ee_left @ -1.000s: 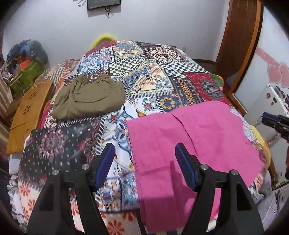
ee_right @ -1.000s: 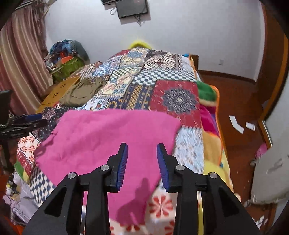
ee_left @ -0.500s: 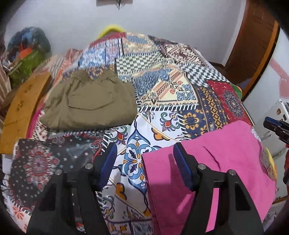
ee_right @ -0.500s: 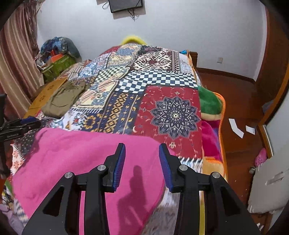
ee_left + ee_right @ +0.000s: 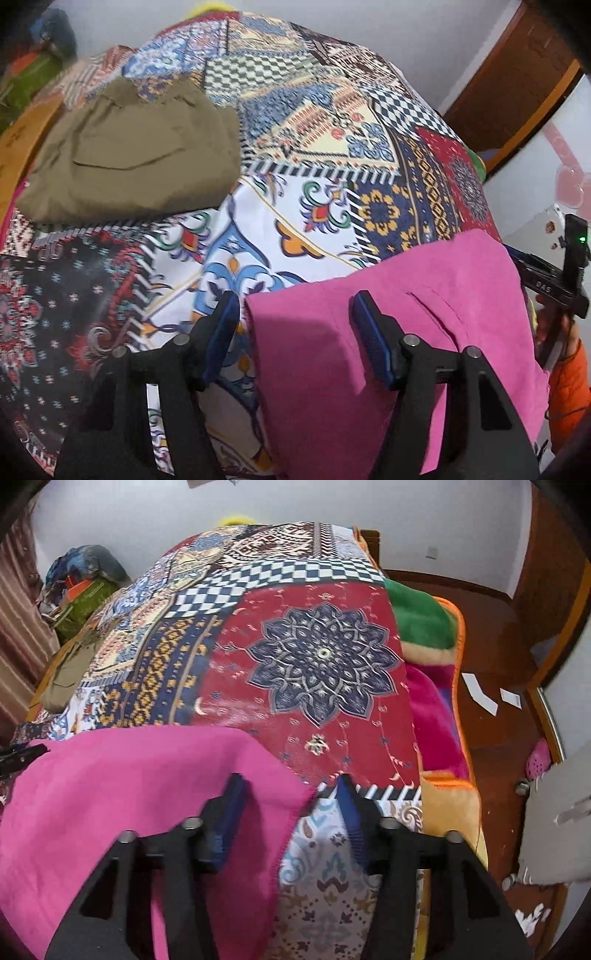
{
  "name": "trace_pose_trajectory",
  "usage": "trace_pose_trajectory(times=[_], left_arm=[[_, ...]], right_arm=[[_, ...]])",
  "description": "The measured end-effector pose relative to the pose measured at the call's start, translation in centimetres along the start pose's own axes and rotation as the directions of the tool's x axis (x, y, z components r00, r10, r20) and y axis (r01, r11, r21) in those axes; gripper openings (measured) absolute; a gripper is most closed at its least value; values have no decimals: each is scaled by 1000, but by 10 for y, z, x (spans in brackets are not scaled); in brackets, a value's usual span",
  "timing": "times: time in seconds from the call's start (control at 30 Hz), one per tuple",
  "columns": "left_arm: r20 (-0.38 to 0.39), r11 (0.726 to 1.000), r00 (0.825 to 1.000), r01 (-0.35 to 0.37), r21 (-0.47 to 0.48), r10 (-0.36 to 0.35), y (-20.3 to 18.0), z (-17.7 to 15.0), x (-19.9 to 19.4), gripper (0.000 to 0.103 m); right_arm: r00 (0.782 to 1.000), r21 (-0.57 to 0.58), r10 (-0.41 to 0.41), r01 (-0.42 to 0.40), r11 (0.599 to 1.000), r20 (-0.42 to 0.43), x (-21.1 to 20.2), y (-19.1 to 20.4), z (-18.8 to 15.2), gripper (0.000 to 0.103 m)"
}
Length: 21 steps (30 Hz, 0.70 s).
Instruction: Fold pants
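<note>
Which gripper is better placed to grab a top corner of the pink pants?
Left gripper: its open jaws already straddle the pink pants' corner. Right gripper is open too, with the edge between.

From my feed, the bed is covered in a loud patchwork bedspread (image 5: 325, 192): checkerboards, paisley, and a big navy mandala on a red panel (image 5: 321, 664). Toward the bed's far left edge there's an olive-green folded garment (image 5: 125, 158) lying flat on the spread, pocket seam showing. Along the right edge of the bed a fuzzy blanket (image 5: 424, 624) in green, orange and hot pink sticks out from under the spread. Down on the wooden floor (image 5: 491, 720) I can see two white paper scraps (image 5: 480, 694) and a pink clog (image 5: 539, 760). Past the far left corner sits a pile of bags (image 5: 81, 587), next to a curtain (image 5: 18, 635).
</note>
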<state>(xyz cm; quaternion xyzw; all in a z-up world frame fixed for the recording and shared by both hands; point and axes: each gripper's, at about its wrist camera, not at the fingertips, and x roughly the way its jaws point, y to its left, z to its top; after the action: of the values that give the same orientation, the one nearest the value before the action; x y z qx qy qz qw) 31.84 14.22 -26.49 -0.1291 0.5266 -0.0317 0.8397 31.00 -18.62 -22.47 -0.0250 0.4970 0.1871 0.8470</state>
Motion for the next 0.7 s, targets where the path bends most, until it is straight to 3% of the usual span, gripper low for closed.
trace_pose_trajectory(times=[0.2,0.33,0.43,0.57,0.7], left_arm=[[3,1000,1000,27,-12,-27,2,-3,2,58],[18,1000,1000,15,2,-15,0,-5,-2,52],[35,1000,999,-2,15,2,-3,-6,-6,45],[59,1000,998,-2,26,0,-4,-7,-14,33],[87,999,996,-7,35,4,-7,-6,-22,28]], right_arm=[[998,27,60,-60,998,-10,4,-5,-1,51],[996,22,92,-92,996,-4,2,-2,-1,23],[995,33,102,-103,994,13,2,-4,0,11],[993,36,90,-93,995,73,-5,-5,6,9],[985,5,72,-74,997,154,-16,0,18,7]])
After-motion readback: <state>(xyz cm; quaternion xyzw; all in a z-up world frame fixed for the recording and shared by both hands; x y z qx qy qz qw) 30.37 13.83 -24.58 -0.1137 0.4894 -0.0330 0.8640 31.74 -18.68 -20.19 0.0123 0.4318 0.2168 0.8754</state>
